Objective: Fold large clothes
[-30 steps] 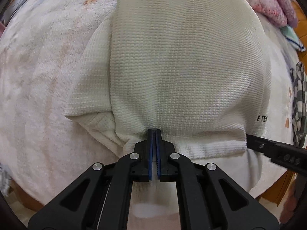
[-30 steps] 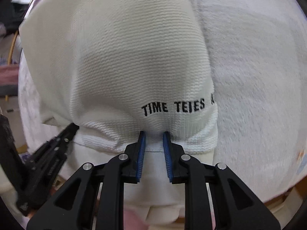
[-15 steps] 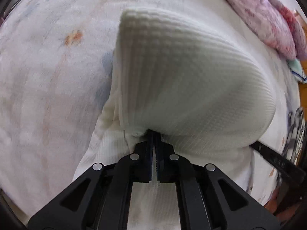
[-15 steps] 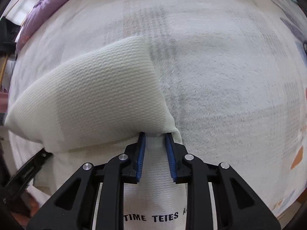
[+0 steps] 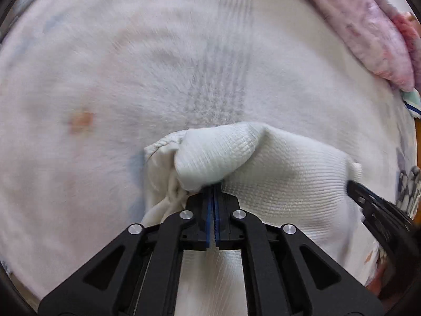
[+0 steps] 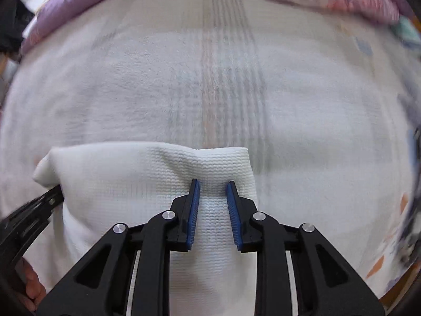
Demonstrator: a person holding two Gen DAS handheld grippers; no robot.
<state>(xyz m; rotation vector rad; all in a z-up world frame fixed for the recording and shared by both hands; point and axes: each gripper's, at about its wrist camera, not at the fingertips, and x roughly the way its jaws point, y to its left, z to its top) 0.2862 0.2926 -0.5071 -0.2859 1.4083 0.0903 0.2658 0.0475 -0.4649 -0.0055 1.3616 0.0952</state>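
**White knit garment: fold carried over, release pending**

The white knit garment (image 5: pixel 284 179) lies on the bed (image 5: pixel 105 79), near its front edge, on a pale fleecy blanket (image 6: pixel 315 92). A pink quilt (image 5: pixel 368 31) is heaped along the far side.

Claw state:
- My left claw (image 5: pixel 212 188) is closed, its blue pads together on a bunched fold of the garment. The cloth puffs up in a lump just above the tips, with a seamed edge hanging loose to its left.
- My right claw (image 6: pixel 212 184) holds the garment's folded edge between its pads. The jaws stand a little apart, and the thick doubled knit fills the gap. I read this as a grip on the cloth, though a light one.

Each claw shows at the edge of the other's view, one at each end of the same folded edge.

Progress, as I judge it:
1. Done: the garment is already doubled into a compact band. The right end looks flat and square.
2. Not done: the left end is crumpled and needs smoothing.
3. Not done: both claws are on the cloth, so the fold is not yet released.
4. Possibly left: one more fold, if a smaller packet is wanted.
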